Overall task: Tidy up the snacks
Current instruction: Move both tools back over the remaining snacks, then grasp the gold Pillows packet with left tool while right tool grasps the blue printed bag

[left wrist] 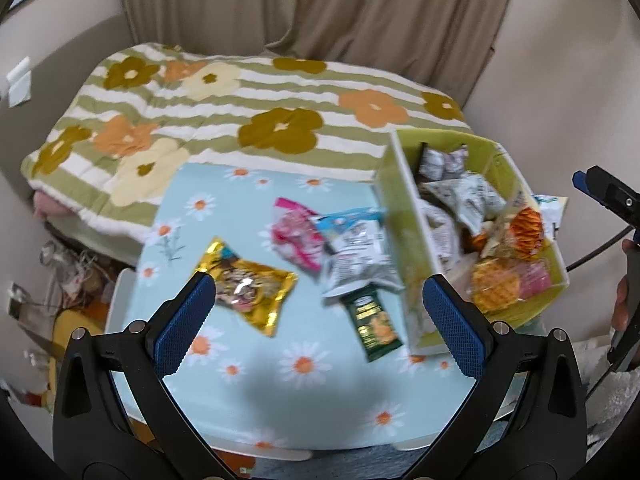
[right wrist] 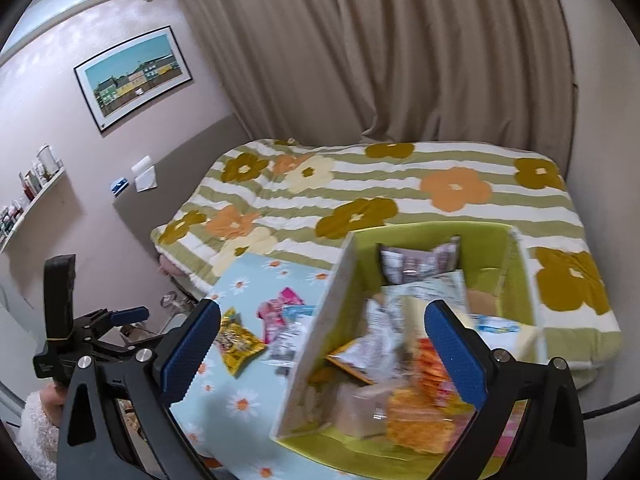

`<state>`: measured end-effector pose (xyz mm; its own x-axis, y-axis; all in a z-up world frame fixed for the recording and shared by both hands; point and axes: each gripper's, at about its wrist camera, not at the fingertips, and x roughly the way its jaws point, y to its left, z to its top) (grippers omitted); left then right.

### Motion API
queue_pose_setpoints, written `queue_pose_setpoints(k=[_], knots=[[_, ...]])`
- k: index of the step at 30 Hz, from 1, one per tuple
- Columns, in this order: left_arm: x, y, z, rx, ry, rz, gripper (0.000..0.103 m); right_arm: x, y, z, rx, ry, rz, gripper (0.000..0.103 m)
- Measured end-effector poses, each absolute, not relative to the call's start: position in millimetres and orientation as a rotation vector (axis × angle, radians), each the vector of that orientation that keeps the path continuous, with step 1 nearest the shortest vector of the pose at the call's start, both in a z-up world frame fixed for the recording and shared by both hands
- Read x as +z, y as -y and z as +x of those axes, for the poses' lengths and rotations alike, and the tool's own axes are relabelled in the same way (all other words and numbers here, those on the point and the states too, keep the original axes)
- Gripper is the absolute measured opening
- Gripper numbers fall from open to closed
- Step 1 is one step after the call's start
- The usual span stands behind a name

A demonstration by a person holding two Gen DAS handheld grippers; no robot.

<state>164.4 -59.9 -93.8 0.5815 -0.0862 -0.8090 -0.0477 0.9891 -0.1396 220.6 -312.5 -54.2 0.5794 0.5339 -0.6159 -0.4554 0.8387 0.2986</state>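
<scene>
Loose snack packets lie on a small table with a light blue daisy cloth [left wrist: 240, 380]: a gold packet [left wrist: 250, 284], a pink packet [left wrist: 294, 236], a white and blue packet [left wrist: 356, 256] and a dark green packet [left wrist: 374, 324]. To their right stands a green box [left wrist: 400, 216] holding several more packets. My left gripper [left wrist: 320, 316] hovers open and empty above the loose packets. Over the green box [right wrist: 432, 236] my right gripper [right wrist: 322, 344] is open and empty. The gold packet [right wrist: 236, 340] and pink packet [right wrist: 276, 312] show left of the box.
A bed with a striped flower blanket [left wrist: 240, 116] lies behind the table, curtains [left wrist: 320, 4] behind it. Clutter sits on the floor at the left [left wrist: 68, 276]. A wall shelf with bottles [right wrist: 28, 196] and a framed picture [right wrist: 134, 76] hang at the left. A hand [right wrist: 52, 400] holds the left gripper's handle.
</scene>
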Motion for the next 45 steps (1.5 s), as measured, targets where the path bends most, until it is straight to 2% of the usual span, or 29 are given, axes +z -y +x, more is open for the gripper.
queue_pose_setpoints(k=[8, 20, 29, 38, 45], knots=[[-112.8, -0.9, 172.7, -0.057, -1.019, -0.156, 0.103, -70.8, 235.3, 226.8, 0.598, -0.797, 0.107, 0.102], [-151.8, -43.5, 212.8, -0.297, -1.117, -0.008, 0.103, -112.0, 160.6, 240.4, 0.45, -0.891, 0.203, 0.102], [-204.9, -33.2, 239.8, -0.578, -1.166, 0.391, 0.103, -147.1, 141.9, 238.7, 0.272, -0.934, 0.155, 0.102], [-254.5, 3.1, 241.6, -0.841, -1.105, 0.822, 0.103, -189.6, 129.6, 229.9, 0.206, -0.933, 0.077, 0.102], [-285.7, 9.8, 250.1, -0.923, -1.115, 0.888, 0.103, -206.0, 117.6, 231.4, 0.158, -0.901, -0.048, 0.1]])
